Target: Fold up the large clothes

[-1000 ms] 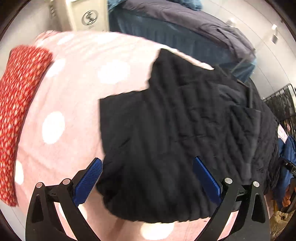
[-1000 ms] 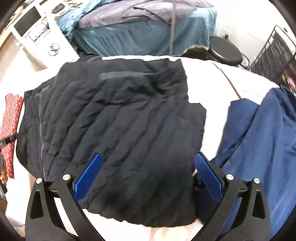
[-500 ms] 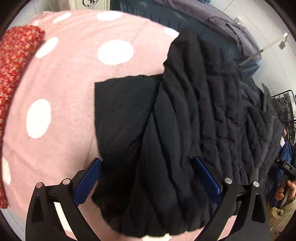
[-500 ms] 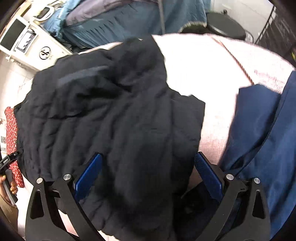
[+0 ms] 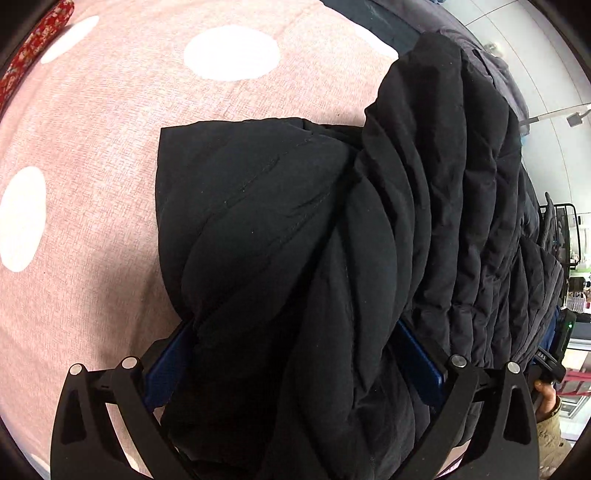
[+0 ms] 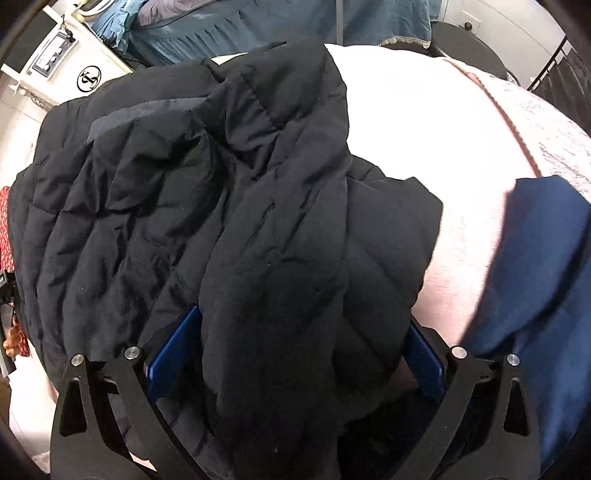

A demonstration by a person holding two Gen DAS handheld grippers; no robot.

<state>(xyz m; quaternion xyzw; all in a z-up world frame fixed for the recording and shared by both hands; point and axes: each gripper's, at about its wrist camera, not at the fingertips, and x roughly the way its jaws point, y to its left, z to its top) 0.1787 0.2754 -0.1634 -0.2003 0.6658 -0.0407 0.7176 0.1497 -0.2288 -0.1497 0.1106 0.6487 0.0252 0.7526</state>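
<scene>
A black quilted jacket [image 5: 295, 221] lies bunched on a pink bedspread with white dots [image 5: 92, 184]. My left gripper [image 5: 293, 354] stands open at the jacket's near left end, with a thick heap of fabric between its blue pads [image 5: 166, 369]. In the right wrist view the same jacket [image 6: 184, 203] spreads to the left, with a fold humped up in the middle. My right gripper [image 6: 295, 347] is open too, its blue pads [image 6: 424, 354] wide apart on both sides of that hump. The fabric hides the fingertips of both grippers.
A dark blue garment [image 6: 546, 277] lies on the bedspread [image 6: 424, 129] just right of the jacket. A red patterned cloth [image 5: 33, 40] sits at the far left edge. Beyond stand a blue-covered bed [image 6: 258, 29], a white appliance [image 6: 74, 66] and a black rack [image 6: 561, 66].
Both grippers have pushed into the jacket. Its flat near edge has bunched up into thick folds between the pads, and the far part has humped up. The pad spacing looks unchanged.
</scene>
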